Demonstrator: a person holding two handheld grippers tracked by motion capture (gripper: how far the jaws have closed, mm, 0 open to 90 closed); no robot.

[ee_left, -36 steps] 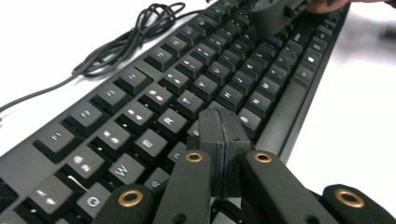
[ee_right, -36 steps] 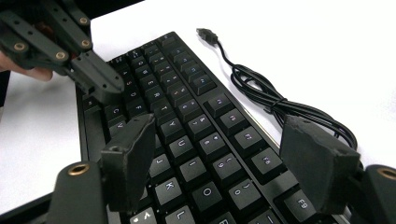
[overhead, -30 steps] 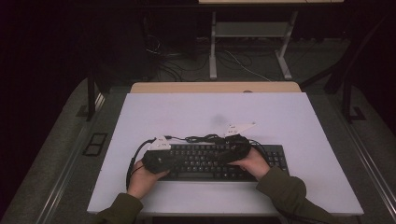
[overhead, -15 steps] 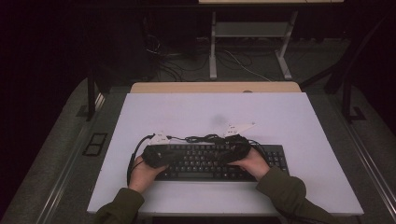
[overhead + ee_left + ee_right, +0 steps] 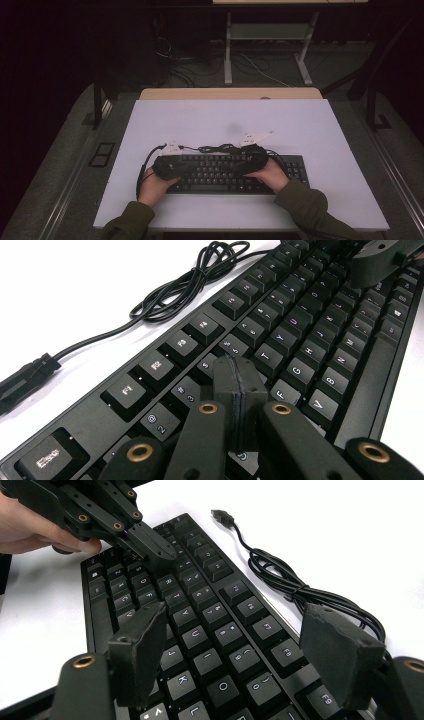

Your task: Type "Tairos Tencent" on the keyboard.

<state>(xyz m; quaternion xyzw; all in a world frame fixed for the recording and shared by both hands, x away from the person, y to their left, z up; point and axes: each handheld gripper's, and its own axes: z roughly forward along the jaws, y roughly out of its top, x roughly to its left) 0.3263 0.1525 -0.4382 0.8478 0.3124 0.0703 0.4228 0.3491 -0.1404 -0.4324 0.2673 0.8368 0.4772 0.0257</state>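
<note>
Black plastic keyboard [image 5: 235, 172] — stiff, probably light, slick keys; best gripped by its edges. Left hand-held gripper [image 5: 240, 390] is pressed together over the keys, right hand-held gripper [image 5: 240, 655] spread wide — nothing held.

Keyboard [image 5: 220, 172] on table [image 5: 325, 130], near edge, its cable [image 5: 217, 148] behind

A flat black computer keyboard [image 5: 235, 172] lies on a pale grey-white rectangular table [image 5: 300, 125], towards its near edge. The left gripper [image 5: 167, 165], black and held in a bare hand, rests over the keyboard's left end; the right gripper [image 5: 252, 161], also black, sits over the keys right of the middle. Both forearms wear olive-green sleeves [image 5: 305, 205]. A thin black cable [image 5: 215, 148] lies bunched on the table just beyond the keyboard's far edge. Farther off stands a light wooden desk [image 5: 230, 93].
</note>
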